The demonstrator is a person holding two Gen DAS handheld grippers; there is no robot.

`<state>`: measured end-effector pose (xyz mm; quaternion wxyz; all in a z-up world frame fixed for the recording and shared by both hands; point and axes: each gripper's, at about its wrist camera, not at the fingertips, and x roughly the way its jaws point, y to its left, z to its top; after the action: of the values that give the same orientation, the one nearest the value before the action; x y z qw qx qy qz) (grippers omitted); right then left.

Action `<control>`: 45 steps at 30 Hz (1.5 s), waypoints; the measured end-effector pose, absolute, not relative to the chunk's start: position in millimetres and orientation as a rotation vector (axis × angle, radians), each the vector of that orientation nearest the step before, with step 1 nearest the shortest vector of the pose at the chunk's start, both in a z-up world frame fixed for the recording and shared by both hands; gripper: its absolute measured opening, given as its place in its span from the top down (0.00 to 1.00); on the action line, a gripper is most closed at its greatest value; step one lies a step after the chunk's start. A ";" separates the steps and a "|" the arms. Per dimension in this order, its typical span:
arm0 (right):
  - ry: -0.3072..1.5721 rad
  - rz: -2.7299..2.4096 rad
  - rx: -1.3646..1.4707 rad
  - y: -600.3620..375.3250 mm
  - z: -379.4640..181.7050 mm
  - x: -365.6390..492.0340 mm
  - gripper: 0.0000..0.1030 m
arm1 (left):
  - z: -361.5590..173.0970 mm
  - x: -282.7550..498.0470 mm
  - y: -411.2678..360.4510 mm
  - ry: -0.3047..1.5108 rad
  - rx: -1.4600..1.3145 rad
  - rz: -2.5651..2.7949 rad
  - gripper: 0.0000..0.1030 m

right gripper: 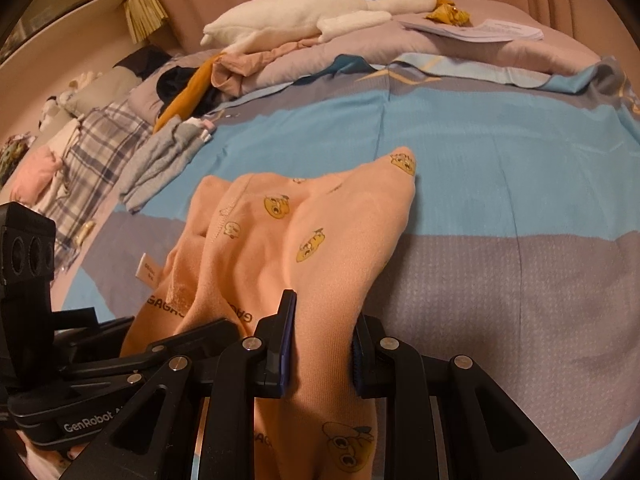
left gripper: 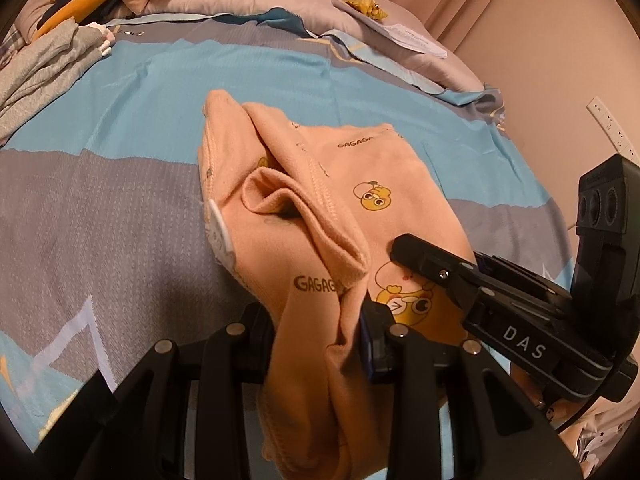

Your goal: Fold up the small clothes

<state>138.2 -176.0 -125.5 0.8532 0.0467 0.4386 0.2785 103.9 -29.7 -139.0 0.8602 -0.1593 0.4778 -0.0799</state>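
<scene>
Now 2 grippers, left gripper (left gripper: 320,344) & right gripper (right gripper: 320,344), pinch peach garment (right gripper: 280,240) (duck print).

Garment (left gripper: 320,216) — small, peach knit, printed with yellow cartoon ducks and "GAGAGA" lettering, white label at one side seam. Bunched and partly doubled over, not flat; a ribbed cuff stands open on top. Far portion rests on the blue-and-grey bedsheet (left gripper: 140,120); near edge is lifted — two gathered folds rise off the sheet side by side.
</scene>
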 end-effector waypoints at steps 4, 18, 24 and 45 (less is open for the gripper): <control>0.958 0.561 0.112 -180.3 -134.1 140.8 0.76 | -145.1 105.1 -30.7 1.028 -0.331 -0.155 0.68; 0.996 0.474 0.081 -178.2 -138.6 137.7 0.76 | -149.9 102.3 -31.0 1.063 -0.307 -0.100 0.59; 1.000 0.444 0.083 -183.1 -132.4 130.8 0.73 | -138.3 94.0 -33.2 1.059 -0.256 -0.083 0.54; 0.638 0.384 0.050 -213.3 -42.0 61.0 0.02 | -60.0 23.8 -23.3 0.728 -0.160 0.010 0.00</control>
<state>61.0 -213.3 -42.0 0.9312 0.0244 0.3114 0.1878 23.8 -23.2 -60.0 0.9314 -0.0780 0.3555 0.0050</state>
